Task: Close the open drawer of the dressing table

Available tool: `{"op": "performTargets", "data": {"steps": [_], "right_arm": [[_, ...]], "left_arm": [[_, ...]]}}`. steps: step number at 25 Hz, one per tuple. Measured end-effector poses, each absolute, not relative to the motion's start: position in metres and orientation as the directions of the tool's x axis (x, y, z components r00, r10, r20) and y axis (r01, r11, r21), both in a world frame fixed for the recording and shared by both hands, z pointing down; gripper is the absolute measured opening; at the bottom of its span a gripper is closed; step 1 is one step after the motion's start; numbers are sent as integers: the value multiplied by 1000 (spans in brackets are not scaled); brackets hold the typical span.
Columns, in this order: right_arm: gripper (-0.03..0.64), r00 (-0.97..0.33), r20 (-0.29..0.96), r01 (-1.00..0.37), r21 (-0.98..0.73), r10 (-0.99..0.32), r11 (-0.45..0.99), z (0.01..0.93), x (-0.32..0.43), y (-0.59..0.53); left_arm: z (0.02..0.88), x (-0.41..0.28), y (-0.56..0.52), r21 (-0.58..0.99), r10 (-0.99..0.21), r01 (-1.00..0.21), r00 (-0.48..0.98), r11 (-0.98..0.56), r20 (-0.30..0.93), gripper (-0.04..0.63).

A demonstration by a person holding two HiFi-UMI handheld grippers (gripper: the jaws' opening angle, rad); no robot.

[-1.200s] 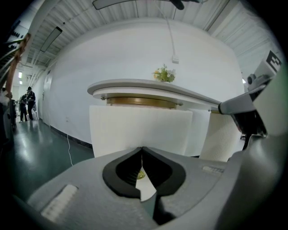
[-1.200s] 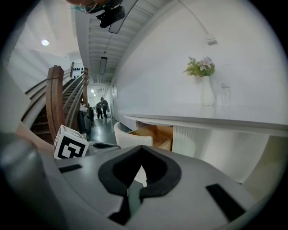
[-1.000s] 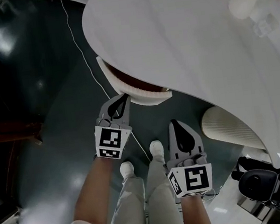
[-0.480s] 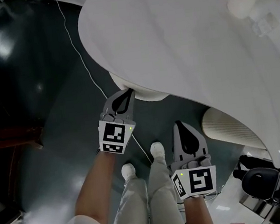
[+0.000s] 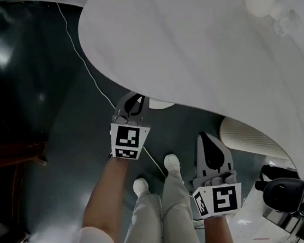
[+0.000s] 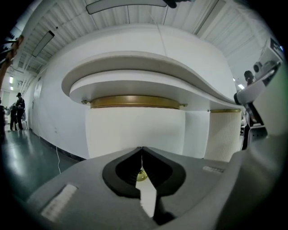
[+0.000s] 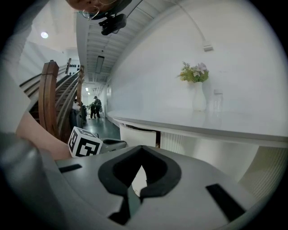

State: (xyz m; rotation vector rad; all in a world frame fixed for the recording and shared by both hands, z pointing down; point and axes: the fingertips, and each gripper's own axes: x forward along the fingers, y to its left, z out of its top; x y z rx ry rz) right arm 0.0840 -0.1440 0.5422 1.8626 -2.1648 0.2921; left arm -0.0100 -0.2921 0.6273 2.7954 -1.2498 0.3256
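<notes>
The white dressing table fills the upper head view. Only a thin white sliver of its drawer shows under the top's edge. My left gripper is shut, with its tips at the drawer's curved front. In the left gripper view the white drawer front with its gold trim stands close ahead, and a small gold knob shows through the hollow behind the meeting tips. My right gripper hangs shut below the table edge, touching nothing. Its own view shows the drawer front and the table top.
A ribbed white leg column stands right of the drawer. A thin cable runs over the dark floor. A black chair base sits at lower right. A vase of flowers and a glass stand on the top. People stand far off.
The drawer has slid in under the table top, from clearly open to nearly hidden. My left gripper went forward with it. The right gripper drifted slightly back and lower.
</notes>
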Motion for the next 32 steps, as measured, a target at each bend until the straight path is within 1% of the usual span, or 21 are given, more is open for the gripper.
{"op": "performTargets", "data": {"steps": [7, 18, 32], "right_arm": [[-3, -119, 318, -990, 29, -940, 135, 538, 82, -144], [-3, -104, 326, -992, 39, -940, 123, 544, 83, -135], [-3, -130, 313, -987, 46, -941, 151, 532, 75, -131]], "left_arm": [[627, 1, -305, -67, -713, -719, 666, -692, 217, 18], [628, 5, -311, -107, -719, -717, 658, -689, 225, 18], [621, -6, -288, -49, -715, -731, 649, -681, 261, 18]]}}
